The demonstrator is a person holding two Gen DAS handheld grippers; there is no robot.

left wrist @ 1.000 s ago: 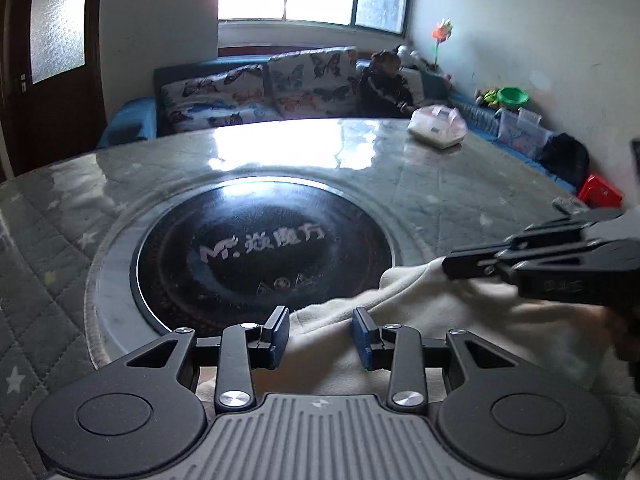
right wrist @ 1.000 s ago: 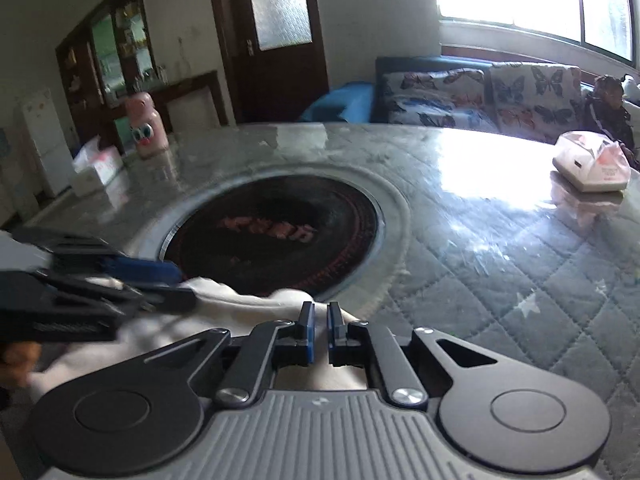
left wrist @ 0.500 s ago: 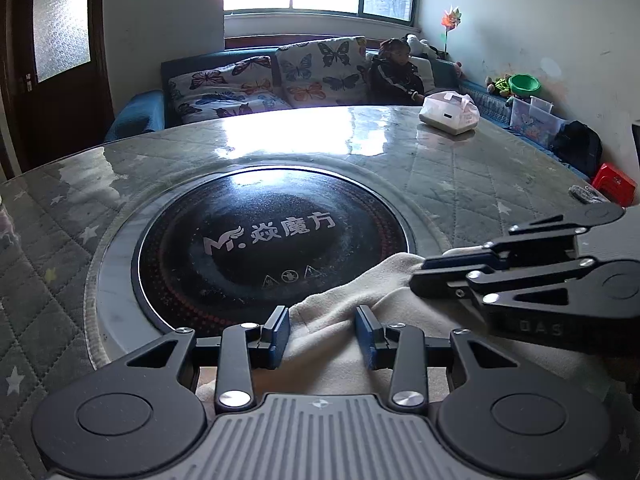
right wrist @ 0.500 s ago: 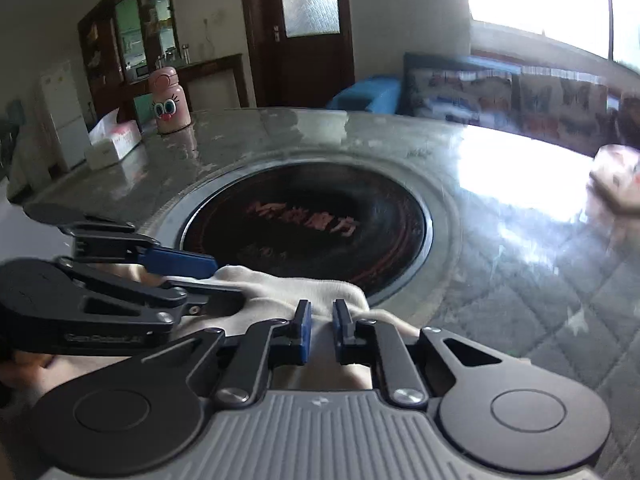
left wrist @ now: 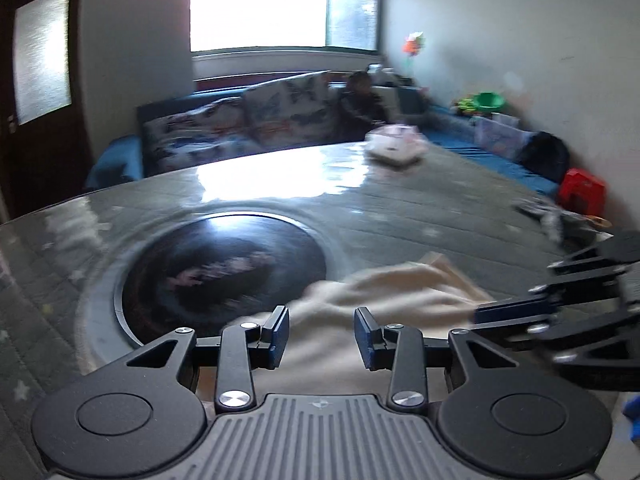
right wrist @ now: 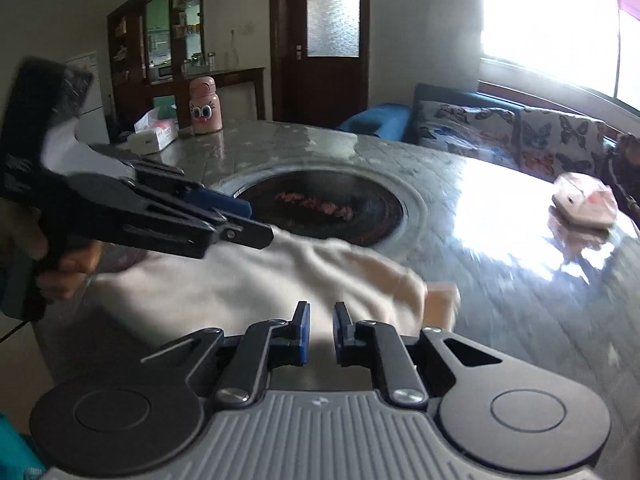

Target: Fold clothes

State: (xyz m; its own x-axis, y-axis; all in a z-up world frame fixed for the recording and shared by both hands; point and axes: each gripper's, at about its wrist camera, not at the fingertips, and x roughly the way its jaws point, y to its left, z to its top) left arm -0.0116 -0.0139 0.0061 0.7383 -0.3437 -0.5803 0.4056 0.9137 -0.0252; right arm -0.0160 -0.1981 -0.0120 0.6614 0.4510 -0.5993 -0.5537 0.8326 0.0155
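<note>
Hovering side by side over a cream garment [left wrist: 400,284], two hand-held tools work at the near edge of a round table [left wrist: 400,216] covered in grey quilted cloth under a glossy top. The garment lies rumpled and spread flat on the near part of the table, its far edge reaching the rim of the dark round hotplate [left wrist: 224,264] set into the table's centre, with a folded cuff or hem jutting out on its right side.

The left tool [left wrist: 322,320] is released, its blue-padded jaws standing well apart above the fabric and pinching nothing. A hand [right wrist: 60,264] grips its handle at the left edge of the right wrist view. The right tool [right wrist: 322,312] has just been opening its jaws: a narrow gap shows between the pads, the cloth is seen beyond it, and no fabric appears caught between them.

Near the table's far right edge sits a pink and white tissue pack [right wrist: 584,204]. At the far left edge stand a pink bottle with cartoon eyes [right wrist: 205,106] and a tissue box [right wrist: 154,134]. Beyond the table, a person [left wrist: 362,100] sits on a blue sofa with butterfly-print cushions [right wrist: 500,128] beneath a bright window. Much of the left wrist view is blurred.
</note>
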